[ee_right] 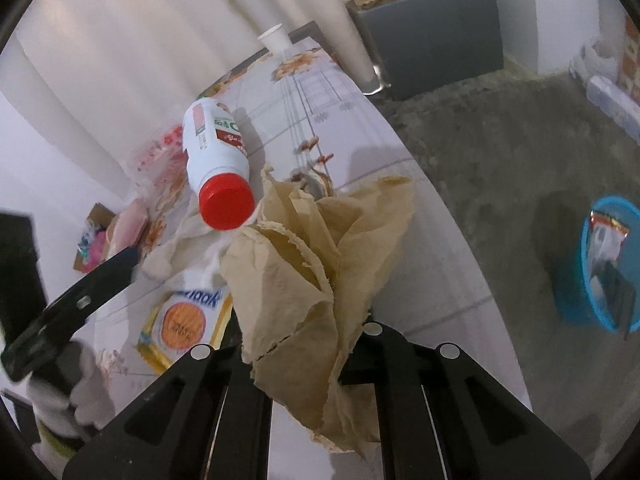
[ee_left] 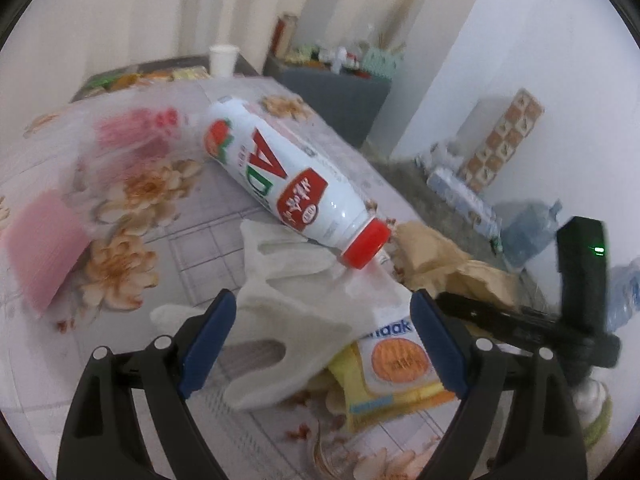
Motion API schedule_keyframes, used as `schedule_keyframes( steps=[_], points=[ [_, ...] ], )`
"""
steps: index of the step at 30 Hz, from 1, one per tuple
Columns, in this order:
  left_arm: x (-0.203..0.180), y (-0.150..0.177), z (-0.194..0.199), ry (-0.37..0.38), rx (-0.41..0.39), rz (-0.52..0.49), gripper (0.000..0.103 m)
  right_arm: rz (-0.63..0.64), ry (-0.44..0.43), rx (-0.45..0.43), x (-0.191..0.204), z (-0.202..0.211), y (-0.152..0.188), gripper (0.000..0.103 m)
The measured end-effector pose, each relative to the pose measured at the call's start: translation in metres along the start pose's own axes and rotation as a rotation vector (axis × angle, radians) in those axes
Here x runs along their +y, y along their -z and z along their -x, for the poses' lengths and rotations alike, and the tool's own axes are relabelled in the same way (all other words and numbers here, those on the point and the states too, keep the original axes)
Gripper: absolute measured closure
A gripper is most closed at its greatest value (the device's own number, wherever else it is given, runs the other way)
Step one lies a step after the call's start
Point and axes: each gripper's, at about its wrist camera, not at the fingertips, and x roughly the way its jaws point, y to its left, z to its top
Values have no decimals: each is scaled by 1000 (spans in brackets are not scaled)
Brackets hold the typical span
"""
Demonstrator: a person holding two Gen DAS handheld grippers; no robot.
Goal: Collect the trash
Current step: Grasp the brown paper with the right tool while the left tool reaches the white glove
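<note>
My left gripper point(ee_left: 322, 316) is open, its blue pads on either side of a white cloth glove point(ee_left: 296, 300) lying on the flowered tablecloth point(ee_left: 168, 240). A yellow snack wrapper point(ee_left: 394, 360) lies partly under the glove, near the right pad. A white bottle with a red cap point(ee_left: 288, 176) lies on its side just beyond; it also shows in the right wrist view point(ee_right: 216, 160). My right gripper point(ee_right: 310, 344) is shut on crumpled brown paper point(ee_right: 320, 256), which hides its fingertips. The wrapper point(ee_right: 184, 320) and glove point(ee_right: 176, 248) lie to its left.
A blue bin point(ee_right: 608, 264) holding trash stands on the floor to the right. A pink sponge point(ee_left: 44, 248) and clear red-printed plastic point(ee_left: 132, 136) lie at the table's left. A white paper cup point(ee_left: 222, 58) stands at the far edge. A grey cabinet point(ee_right: 432, 36) stands beyond.
</note>
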Motion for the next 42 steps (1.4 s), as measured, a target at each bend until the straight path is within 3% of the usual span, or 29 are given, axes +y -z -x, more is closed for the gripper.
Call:
schedule_keyframes(
  steps=[5,7,12,17,20,25,34,38,42],
  points=[
    [-1,-7,-29,-47,97,-40,25,-6,-11,-6,-1,0,1,97],
    [1,-7,-35,-73,119,-39,36,-4,-12,-10,-1,0,0,97],
    [3,-6,-38,-135,111,-64,55,-6,-25,-18,-5,1,4,97],
    [5,0,-35,-207,95,-116,84,1,-26,-25,-6,4,7,97],
    [14,1,-31,-197,86,-103,94,1,-26,-27,-6,4,7,97],
    [20,8,-7,-206,34,-86,97,-1,-28,-26,-6,4,7,97],
    [25,46,73,-246,-59,-77,97,7,-11,-24,-2,3,6,97],
    [31,71,104,-306,-81,-54,97,4,-9,-27,-1,3,7,97],
    [29,87,139,-384,-177,-60,97,7,-4,-28,-1,3,7,97]
  ],
)
